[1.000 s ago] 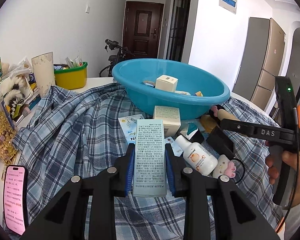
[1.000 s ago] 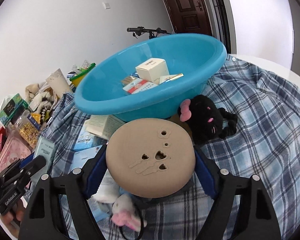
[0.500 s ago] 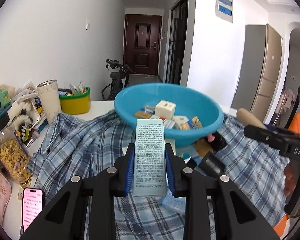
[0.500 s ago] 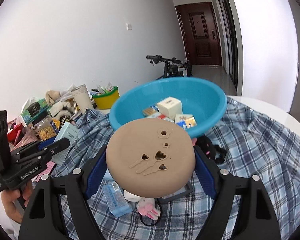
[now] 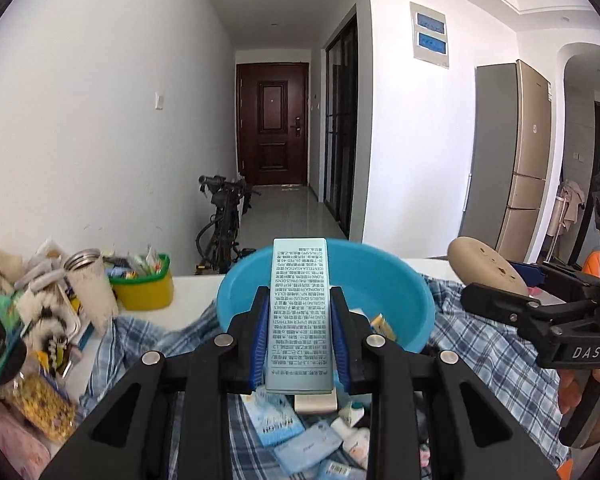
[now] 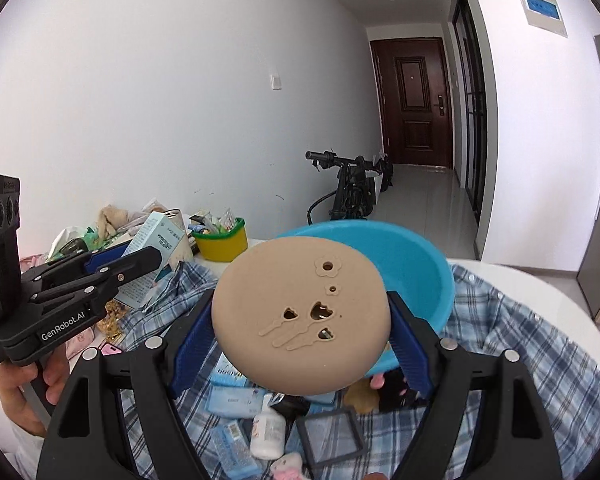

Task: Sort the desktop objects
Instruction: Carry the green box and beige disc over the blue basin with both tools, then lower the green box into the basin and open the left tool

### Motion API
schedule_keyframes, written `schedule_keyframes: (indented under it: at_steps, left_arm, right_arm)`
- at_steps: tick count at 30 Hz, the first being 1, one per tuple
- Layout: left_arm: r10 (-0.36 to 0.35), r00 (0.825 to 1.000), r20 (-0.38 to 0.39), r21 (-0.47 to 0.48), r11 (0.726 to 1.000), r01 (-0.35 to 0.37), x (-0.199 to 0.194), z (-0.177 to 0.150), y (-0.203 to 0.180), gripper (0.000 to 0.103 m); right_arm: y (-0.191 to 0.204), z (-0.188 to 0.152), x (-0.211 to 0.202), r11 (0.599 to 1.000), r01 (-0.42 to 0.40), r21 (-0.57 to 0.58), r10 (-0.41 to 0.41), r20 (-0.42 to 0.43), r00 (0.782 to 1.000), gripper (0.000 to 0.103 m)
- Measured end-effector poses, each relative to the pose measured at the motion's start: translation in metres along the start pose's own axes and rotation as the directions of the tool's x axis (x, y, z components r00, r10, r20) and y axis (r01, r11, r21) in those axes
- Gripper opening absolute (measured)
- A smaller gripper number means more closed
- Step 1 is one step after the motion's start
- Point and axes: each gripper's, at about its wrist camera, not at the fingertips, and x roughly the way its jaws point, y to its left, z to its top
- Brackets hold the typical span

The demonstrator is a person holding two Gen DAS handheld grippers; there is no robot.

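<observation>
My left gripper point(image 5: 299, 312) is shut on a tall pale-green box point(image 5: 299, 304) with printed text, held high above the plaid cloth in front of the blue basin point(image 5: 396, 300). My right gripper point(image 6: 302, 320) is shut on a round tan disc point(image 6: 300, 316) with cut-out shapes, raised over the basin point(image 6: 412, 264). In the right wrist view the left gripper point(image 6: 140, 258) with its box point(image 6: 156, 248) shows at the left. In the left wrist view the tan disc point(image 5: 486, 266) shows at the right. Small boxes lie inside the basin.
On the plaid cloth point(image 6: 500, 344) lie blue packets point(image 5: 300, 444), a white bottle point(image 6: 268, 428), a dark square frame point(image 6: 330, 436) and a black plush toy point(image 6: 392, 392). A yellow tub point(image 5: 142, 288), a jar, and clutter stand at the left. A bicycle point(image 6: 348, 188) leans beyond the table.
Both grippers have risen with their loads, the box and the disc. The basin and the items on the cloth now sit lower and farther in both views.
</observation>
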Motion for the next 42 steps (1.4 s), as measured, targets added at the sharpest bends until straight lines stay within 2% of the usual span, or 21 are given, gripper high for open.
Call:
schedule_keyframes:
  at_steps: [6,10,18,23,29,42]
  left_arm:
    - [-0.026,1.0,0.016,0.016,1.0,0.026,0.034,0.038,-0.006,0.03]
    - [-0.03,1.0,0.006,0.014,0.999,0.03,0.067,0.053,-0.007,0.03]
    - [-0.019,0.997,-0.069,0.021,1.0,0.02,0.146,0.053,-0.012,0.03]
    - [-0.005,0.994,-0.106,0.004,1.0,0.006,0.173,0.039,-0.006,0.03]
    - [-0.006,0.993,-0.114,-0.002,1.0,0.006,0.176,0.029,0.006,0.03]
    - [0.015,0.995,-0.098,0.013,1.0,-0.014,0.173,0.035,0.01,0.03]
  right_arm:
    - [-0.028,0.043,0.02,1.0,0.015,0.021,-0.016,0.04,0.999,0.079]
    - [-0.041,0.059,0.037,0.999,0.0,0.032,-0.001,0.059,0.998,0.079]
    - [-0.058,0.06,0.089,0.999,0.022,0.033,-0.022,0.014,1.0,0.079]
    - [-0.064,0.05,0.113,0.999,0.041,0.034,-0.04,-0.027,0.999,0.079]
    - [-0.064,0.044,0.128,0.998,0.055,0.014,-0.054,-0.064,0.996,0.079]
    - [-0.046,0.041,0.125,0.998,0.052,-0.03,-0.053,-0.059,0.997,0.079]
